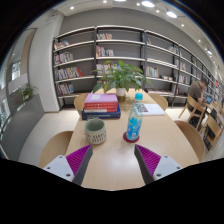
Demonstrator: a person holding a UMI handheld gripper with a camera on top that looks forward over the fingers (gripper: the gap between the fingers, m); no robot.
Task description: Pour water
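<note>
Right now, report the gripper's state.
Gripper: open, holding nothing; cup and water bottle stand on the table beyond the fingers.

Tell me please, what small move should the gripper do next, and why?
Probably move forward and a little right toward the blue bottle. The gripper is open and holds nothing, and the bottle stands upright on the table beyond the fingers, beside the cup. To pour water, the bottle likely must be grasped first.
</note>
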